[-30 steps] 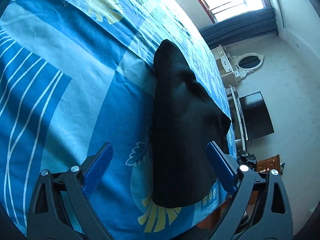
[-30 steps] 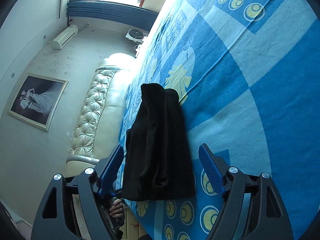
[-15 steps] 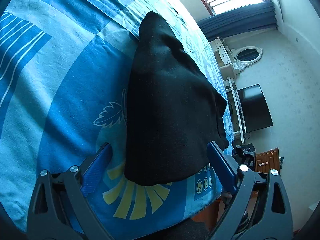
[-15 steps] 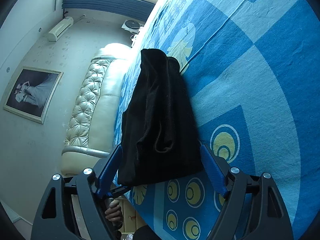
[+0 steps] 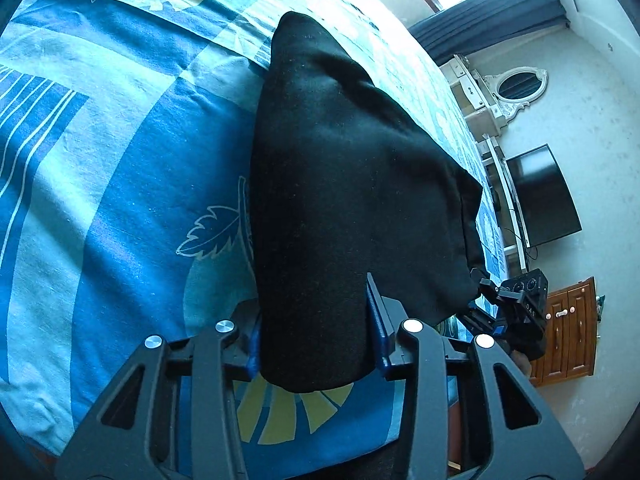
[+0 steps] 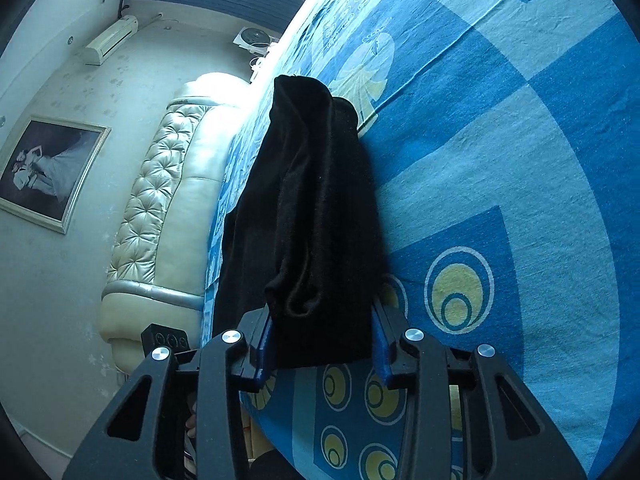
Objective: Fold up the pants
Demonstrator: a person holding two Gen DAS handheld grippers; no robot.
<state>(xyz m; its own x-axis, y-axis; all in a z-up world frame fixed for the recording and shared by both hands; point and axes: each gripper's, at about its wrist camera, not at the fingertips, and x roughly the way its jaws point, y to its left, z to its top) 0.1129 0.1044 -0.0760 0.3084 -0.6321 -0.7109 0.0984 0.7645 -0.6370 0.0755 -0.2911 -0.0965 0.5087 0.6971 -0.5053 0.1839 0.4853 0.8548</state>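
Black pants [image 5: 340,160] lie folded lengthwise on a blue patterned bed sheet [image 5: 120,160], running away from me. My left gripper [image 5: 312,300] is at their near end; its jaws are closing, and the blue pads press the fabric from both sides. In the right wrist view the same pants [image 6: 316,200] lie near the bed's left edge. There my right gripper [image 6: 320,312] is closing too, with the near hem bunched between its pads. Each gripper holds a different corner of the near end.
The sheet [image 6: 500,140] spreads wide to the right. A tufted cream headboard [image 6: 160,200] and a framed picture [image 6: 44,168] stand to its left. A dark TV [image 5: 544,196], a wooden cabinet [image 5: 568,320] and an oval mirror [image 5: 516,84] lie past the bed edge.
Both grippers have moved forward to the near end of the pants. Their jaws, wide apart before, have narrowed onto the fabric.
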